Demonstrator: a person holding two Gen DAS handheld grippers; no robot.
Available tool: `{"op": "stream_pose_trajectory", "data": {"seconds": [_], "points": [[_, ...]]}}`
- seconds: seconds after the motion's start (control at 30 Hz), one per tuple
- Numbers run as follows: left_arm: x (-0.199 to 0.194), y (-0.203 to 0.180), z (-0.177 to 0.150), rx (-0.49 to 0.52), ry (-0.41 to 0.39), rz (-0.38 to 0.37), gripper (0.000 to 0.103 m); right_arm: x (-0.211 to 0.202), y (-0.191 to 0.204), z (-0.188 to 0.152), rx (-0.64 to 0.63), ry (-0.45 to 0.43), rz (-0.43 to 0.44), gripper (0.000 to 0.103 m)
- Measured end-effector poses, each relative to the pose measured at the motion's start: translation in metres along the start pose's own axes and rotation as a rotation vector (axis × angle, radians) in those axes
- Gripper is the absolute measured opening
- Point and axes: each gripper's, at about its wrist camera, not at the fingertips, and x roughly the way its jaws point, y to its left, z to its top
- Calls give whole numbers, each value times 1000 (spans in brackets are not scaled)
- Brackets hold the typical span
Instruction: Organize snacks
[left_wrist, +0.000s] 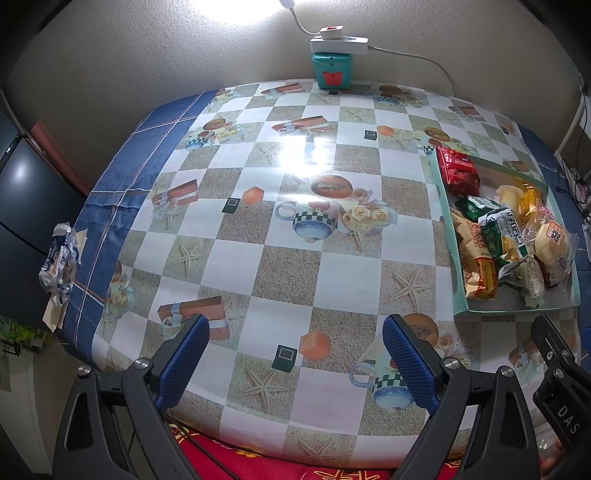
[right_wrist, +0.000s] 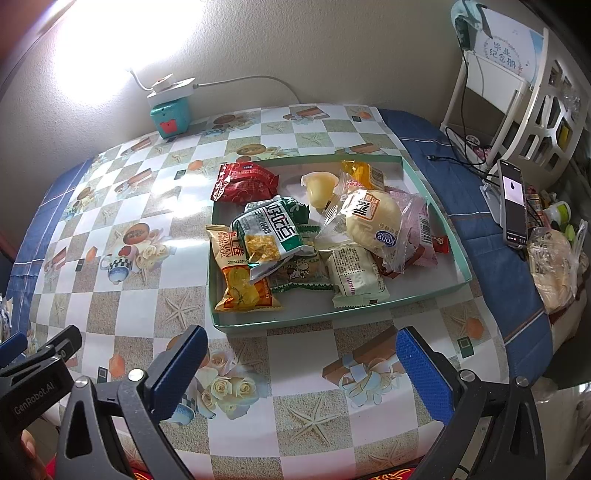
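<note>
Blue-padded fingers of the left gripper (left_wrist: 295, 363) stand wide apart, holding nothing, above the near edge of the checked tablecloth (left_wrist: 288, 258). Likewise spread and bare, the right gripper (right_wrist: 301, 371) hovers just near of the teal tray (right_wrist: 436, 295). Inside it lie the snacks: a red packet (right_wrist: 243, 182) far left, a yellow bun (right_wrist: 373, 218) mid-right, a green-and-white pack (right_wrist: 273, 230) between. One crumpled wrapper (left_wrist: 61, 258) sits at the table's left edge.

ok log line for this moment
left gripper open, empty | right gripper open, empty | snacks in tray | crumpled wrapper outside
</note>
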Motion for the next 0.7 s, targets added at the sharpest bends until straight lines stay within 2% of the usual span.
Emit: {"op": "stream_pose_trajectory", "data": {"seconds": [0.5, 0.7], "points": [[0, 1, 1, -4, 1, 1, 95, 0, 0, 0, 0, 0, 0, 103], [-7, -2, 1, 11, -28, -3, 95, 0, 0, 0, -1, 1, 0, 103]]}}
